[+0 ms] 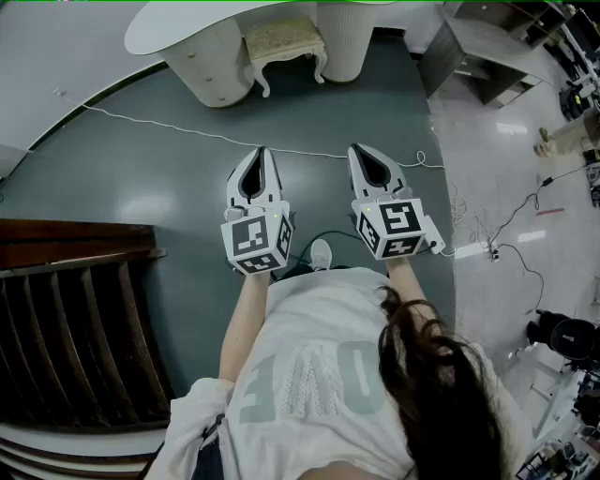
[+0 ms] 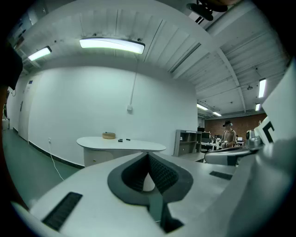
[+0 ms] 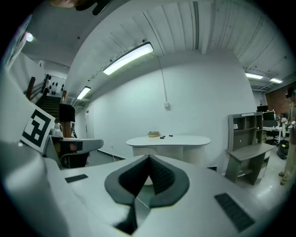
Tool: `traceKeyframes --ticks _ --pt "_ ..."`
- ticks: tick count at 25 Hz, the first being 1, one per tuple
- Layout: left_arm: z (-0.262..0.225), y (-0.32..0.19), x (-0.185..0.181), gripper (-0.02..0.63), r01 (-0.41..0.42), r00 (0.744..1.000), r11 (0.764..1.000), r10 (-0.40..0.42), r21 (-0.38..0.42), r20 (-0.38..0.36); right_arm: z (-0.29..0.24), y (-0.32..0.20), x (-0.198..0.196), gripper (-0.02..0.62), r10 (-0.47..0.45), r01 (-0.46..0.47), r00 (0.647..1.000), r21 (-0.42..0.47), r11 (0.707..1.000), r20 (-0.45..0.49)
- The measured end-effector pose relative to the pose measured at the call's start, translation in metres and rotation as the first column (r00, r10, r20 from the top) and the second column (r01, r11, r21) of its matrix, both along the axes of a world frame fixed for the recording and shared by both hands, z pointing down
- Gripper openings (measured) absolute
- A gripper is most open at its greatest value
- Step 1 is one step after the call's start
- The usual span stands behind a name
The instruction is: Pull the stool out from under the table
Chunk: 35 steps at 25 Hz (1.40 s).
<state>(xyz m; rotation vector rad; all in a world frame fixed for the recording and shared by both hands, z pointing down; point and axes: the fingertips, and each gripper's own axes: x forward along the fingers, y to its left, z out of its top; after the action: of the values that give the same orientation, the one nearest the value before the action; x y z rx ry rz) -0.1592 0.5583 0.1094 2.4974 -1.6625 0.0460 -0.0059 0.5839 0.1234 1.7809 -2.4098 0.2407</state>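
Both grippers are up in front of me, well short of the target. Left gripper (image 1: 262,153) is closed with nothing between the jaws, and so is the right gripper (image 1: 357,150). The stool (image 1: 284,45) sits at 12 o'clock, tucked under the white table (image 1: 173,26) between its two pedestals, so the pull isn't started. Risks I see: a floor cable (image 1: 187,129) runs 9-to-3 across the path between me and the stool. It's a trip hazard on approach, and the stool's legs could snag it once dragged back. The slot between the pedestals looks tight, so an off-axis pull from one gripper would likely swing a curved leg into a pedestal. The jaws have to open before contact or I'll just shove the stool deeper. The padded seat edge may slip in the grip. There's a power strip (image 1: 476,250) at 3 o'clock, so stay clear when stepping back.
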Motion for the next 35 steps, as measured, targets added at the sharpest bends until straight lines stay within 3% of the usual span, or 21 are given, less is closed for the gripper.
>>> traceKeyframes --ticks 13,16,23,35 --pt "0.001 0.007 -0.006 0.026 0.033 0.999 0.999 -0.033 -0.002 -0.026 0.009 -0.001 0.007 0.029 -0.017 0.017 0.999 -0.019 1.0 0.032" --pt "-0.001 0.005 -0.01 0.027 0.021 0.998 1.0 -0.02 0.008 -0.055 0.007 -0.003 0.005 0.029 -0.028 0.03 0.997 -0.018 0.999 0.069" --pt "0.002 -0.008 0.007 0.028 -0.004 0.999 1.0 0.004 0.0 -0.047 0.012 -0.014 0.018 0.031 -0.017 0.019 0.999 -0.037 0.999 0.044" --pt "-0.007 -0.094 0.02 0.026 -0.032 0.999 0.998 0.034 0.051 -0.022 0.009 -0.089 0.036 0.031 0.025 -0.025 0.999 -0.009 1.0 0.046"
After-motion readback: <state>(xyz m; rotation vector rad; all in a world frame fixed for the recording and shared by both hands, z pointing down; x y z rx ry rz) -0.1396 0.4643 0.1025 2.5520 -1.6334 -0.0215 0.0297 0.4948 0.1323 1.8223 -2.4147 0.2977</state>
